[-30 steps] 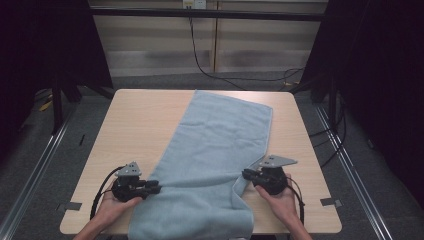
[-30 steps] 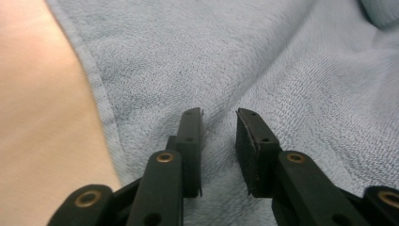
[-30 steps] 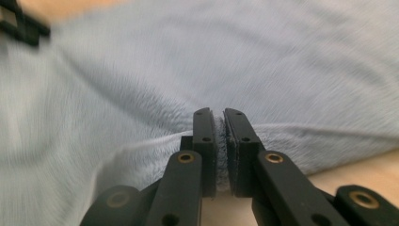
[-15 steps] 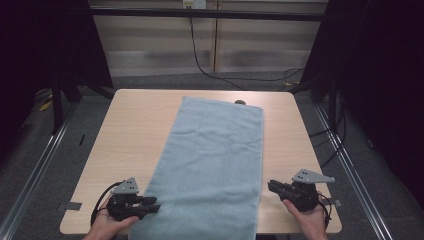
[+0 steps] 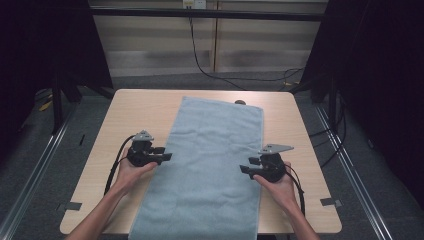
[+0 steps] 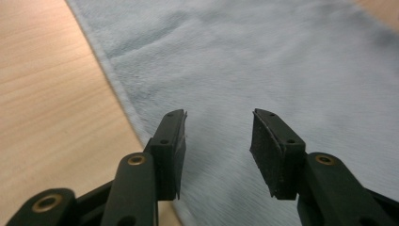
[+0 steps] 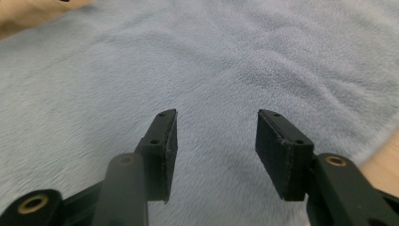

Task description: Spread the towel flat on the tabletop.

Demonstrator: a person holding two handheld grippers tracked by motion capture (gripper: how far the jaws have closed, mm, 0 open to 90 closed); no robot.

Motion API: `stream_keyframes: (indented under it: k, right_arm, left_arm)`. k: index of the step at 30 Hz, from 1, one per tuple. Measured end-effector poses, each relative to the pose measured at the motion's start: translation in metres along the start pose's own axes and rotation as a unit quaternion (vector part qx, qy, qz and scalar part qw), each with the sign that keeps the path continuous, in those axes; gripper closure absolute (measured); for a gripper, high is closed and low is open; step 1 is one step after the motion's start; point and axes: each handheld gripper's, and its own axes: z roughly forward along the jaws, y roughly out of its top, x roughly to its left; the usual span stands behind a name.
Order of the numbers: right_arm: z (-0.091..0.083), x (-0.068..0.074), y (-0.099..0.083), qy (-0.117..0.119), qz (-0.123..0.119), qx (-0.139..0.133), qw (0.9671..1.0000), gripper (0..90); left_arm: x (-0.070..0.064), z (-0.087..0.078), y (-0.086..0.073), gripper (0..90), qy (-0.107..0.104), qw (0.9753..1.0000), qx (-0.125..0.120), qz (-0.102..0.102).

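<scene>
— Pale blue terry, that was the towel (image 5: 212, 165). It lay flat and lengthwise down the middle of the wooden table (image 5: 135, 107), its near end hanging over the table's front edge.

— And the grippers, relative to the towel?

— The left gripper (image 5: 162, 157) sat at the towel's left long edge, about halfway along, pointing inward over the cloth. In the left gripper view (image 6: 216, 141) its jaws stood wide apart with nothing between them, the hem running just under the left jaw.

— The other one?

— The right gripper (image 5: 246, 169) was at the towel's right long edge, a little nearer the person, also pointing inward. Its jaws were spread wide in the right gripper view (image 7: 214, 148), towel pile beneath them, gripping nothing.

— Anything else near the towel?

— A small dark thing (image 5: 240, 102) on the table just past the towel's far right corner; I couldn't tell what it was.
</scene>
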Motion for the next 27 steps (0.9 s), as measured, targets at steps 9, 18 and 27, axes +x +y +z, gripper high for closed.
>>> stream_keyframes:
  k: [9, 18, 27]
  right_arm:
    - [0.017, -0.016, -0.002, -0.034, 0.009, 0.039, 0.9986, 39.0]
    - [0.033, -0.012, -0.005, -0.058, -0.021, 0.045, 0.997, 39.6]
    - [0.035, -0.004, -0.004, -0.028, -0.031, 0.033, 0.9986, 74.3]
  left_arm:
    - [0.0, 0.021, -0.002, 51.3, 0.043, 0.997, 0.025, 0.059]
    - [-0.004, 0.0, -0.021, 81.6, 0.001, 0.9983, 0.023, 0.054]
    - [-0.022, -0.026, -0.051, 81.4, -0.026, 0.9987, 0.007, 0.042]
